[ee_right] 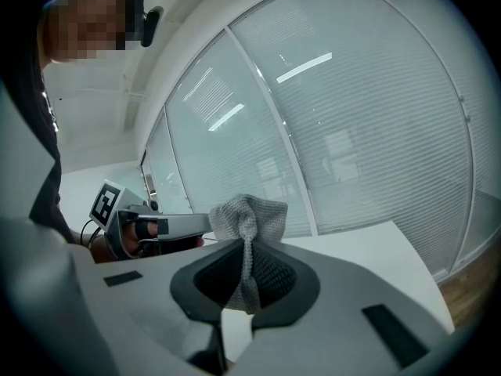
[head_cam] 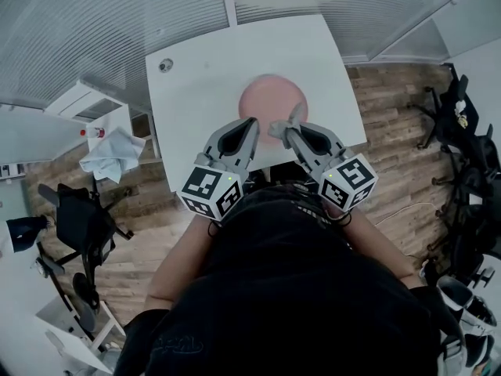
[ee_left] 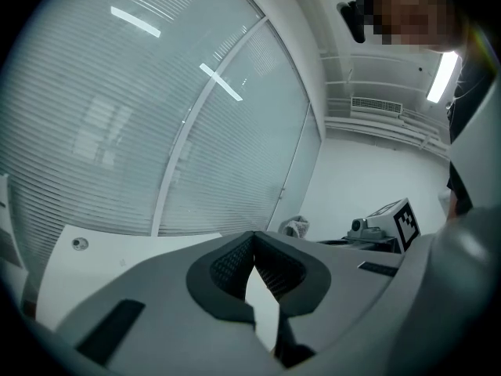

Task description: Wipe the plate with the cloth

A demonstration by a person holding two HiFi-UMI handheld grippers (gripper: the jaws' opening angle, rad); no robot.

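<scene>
Closest in, the left hand-held gripper (ee_left: pixel 252 240) is seen shut on nothing. The right hand-held gripper (ee_right: pixel 249 247) is clamped on a grey knitted cloth (ee_right: pixel 250 210), bunched above its pads. Beyond both tips, a pink plate (head_cam: pixel 270 99) is set on the white tabletop (head_cam: pixel 196 77), the cloth held at its near rim.
</scene>
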